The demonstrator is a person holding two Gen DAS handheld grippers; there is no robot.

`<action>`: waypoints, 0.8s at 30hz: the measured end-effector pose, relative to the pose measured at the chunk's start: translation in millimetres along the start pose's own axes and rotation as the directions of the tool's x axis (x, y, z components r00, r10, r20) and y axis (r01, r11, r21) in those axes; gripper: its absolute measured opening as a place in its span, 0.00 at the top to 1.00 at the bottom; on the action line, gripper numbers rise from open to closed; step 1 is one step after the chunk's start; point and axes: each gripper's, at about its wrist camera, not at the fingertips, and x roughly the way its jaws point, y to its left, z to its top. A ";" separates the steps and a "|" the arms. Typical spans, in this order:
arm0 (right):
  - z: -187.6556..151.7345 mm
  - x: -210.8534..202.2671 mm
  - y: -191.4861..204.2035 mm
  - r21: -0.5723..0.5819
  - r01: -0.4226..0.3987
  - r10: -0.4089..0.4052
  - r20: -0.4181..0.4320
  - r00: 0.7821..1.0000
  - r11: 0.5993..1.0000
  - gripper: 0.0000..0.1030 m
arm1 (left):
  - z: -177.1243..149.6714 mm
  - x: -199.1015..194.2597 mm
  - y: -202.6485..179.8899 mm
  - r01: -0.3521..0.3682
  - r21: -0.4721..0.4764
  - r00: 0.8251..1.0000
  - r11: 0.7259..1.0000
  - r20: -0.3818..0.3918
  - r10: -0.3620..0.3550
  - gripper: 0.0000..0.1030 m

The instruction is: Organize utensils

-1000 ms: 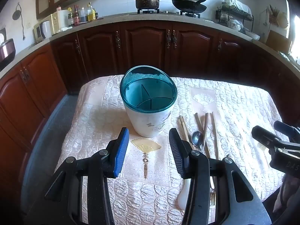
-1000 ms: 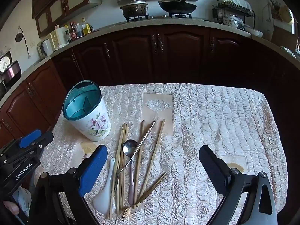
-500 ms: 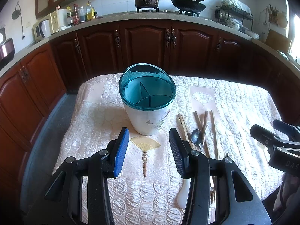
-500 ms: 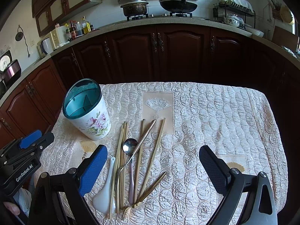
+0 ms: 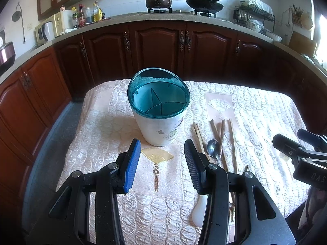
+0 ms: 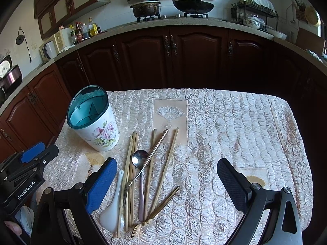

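One holder (image 6: 96, 126), two spoons (image 6: 140, 159), one fork (image 6: 143, 169)

Left tongs (image 5: 161, 159) open above cloth; holder (image 5: 158, 110) ahead, apparently empty; chopsticks (image 5: 199, 137) right.

Dark wooden cabinets (image 6: 184, 55) curve beneath a pale countertop (image 6: 204, 21); white tiled wall (image 5: 122, 2) behind, daylight from the right.

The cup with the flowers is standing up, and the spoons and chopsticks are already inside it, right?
Not quite. The cup is standing up, but it holds nothing. The right wrist view shows the spoons and chopsticks lying on the tablecloth beside it.
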 end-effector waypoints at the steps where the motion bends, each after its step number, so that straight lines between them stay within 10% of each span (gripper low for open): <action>1: 0.0 -0.1 -0.4 0.003 -0.004 0.004 0.000 1.000 1.000 0.05 | -0.2 0.1 -0.1 0.001 -0.001 1.000 1.000 0.000 -0.001 0.57; 24: -1.5 0.1 0.9 -0.018 0.006 -0.006 0.013 1.000 1.000 0.05 | -3.9 1.7 0.8 0.011 -0.019 1.000 1.000 -0.004 -0.011 0.57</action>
